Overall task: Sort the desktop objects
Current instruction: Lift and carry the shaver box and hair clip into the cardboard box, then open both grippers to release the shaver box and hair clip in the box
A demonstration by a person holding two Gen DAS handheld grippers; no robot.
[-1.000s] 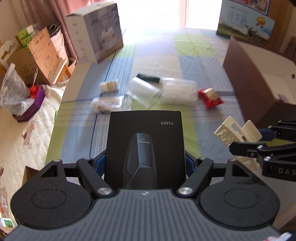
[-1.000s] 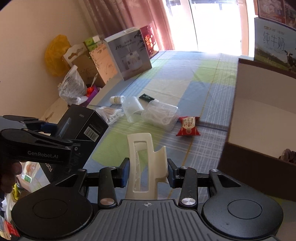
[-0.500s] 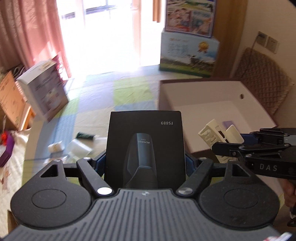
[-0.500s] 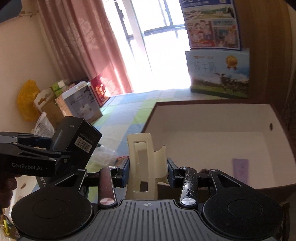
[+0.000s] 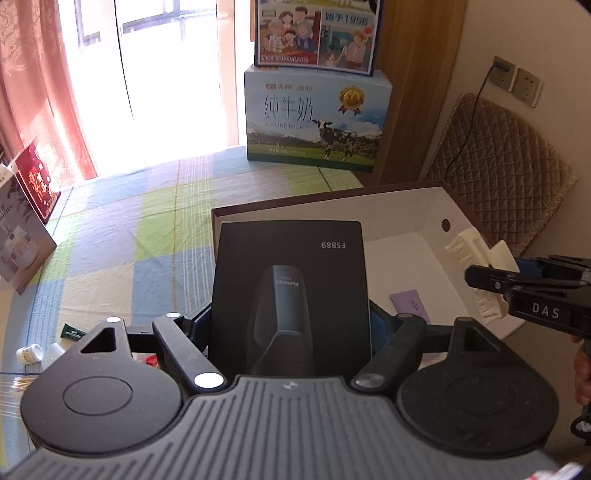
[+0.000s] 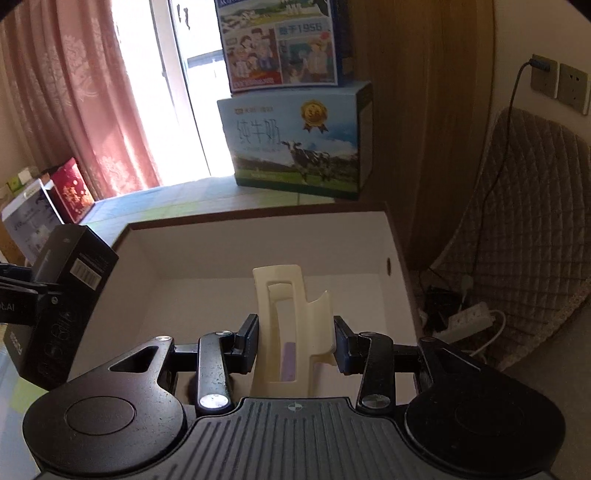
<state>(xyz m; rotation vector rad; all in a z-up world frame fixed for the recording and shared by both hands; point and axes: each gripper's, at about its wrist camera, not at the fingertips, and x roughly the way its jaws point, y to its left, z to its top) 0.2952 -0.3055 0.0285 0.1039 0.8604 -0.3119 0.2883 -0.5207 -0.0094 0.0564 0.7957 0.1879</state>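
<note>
left gripper point(image 5: 290, 325) clamped on a black product box point(image 5: 290, 291), one pad on each side; box upright, label "fs889" reading upside down in the left wrist view. in the right wrist view the same box shows at far left with its barcode face turned toward the camera.

right gripper point(image 6: 295, 345) clenched on a cream hair claw clip point(image 6: 291, 332), clip upright between the pads, its toothed edge visible in the left wrist view.

both held items sit over a brown storage box point(image 6: 258, 218) with a white interior. the black box hangs at the near left wall, the clip over the middle to right part. on the storage box floor lies a small purple card point(image 5: 410, 306); nothing held touches the floor as far as can be seen.

outward: checked tablecloth point(image 5: 122, 236) in green, blue and cream. at the lower left of the left wrist view, a small white bottle point(image 5: 29, 353) and a dark green tube point(image 5: 72, 332) lie on the cloth. beyond the storage box, a milk carton case point(image 5: 317, 122) with a cow print, and a second printed case point(image 5: 317, 33) stacked on it.
</note>
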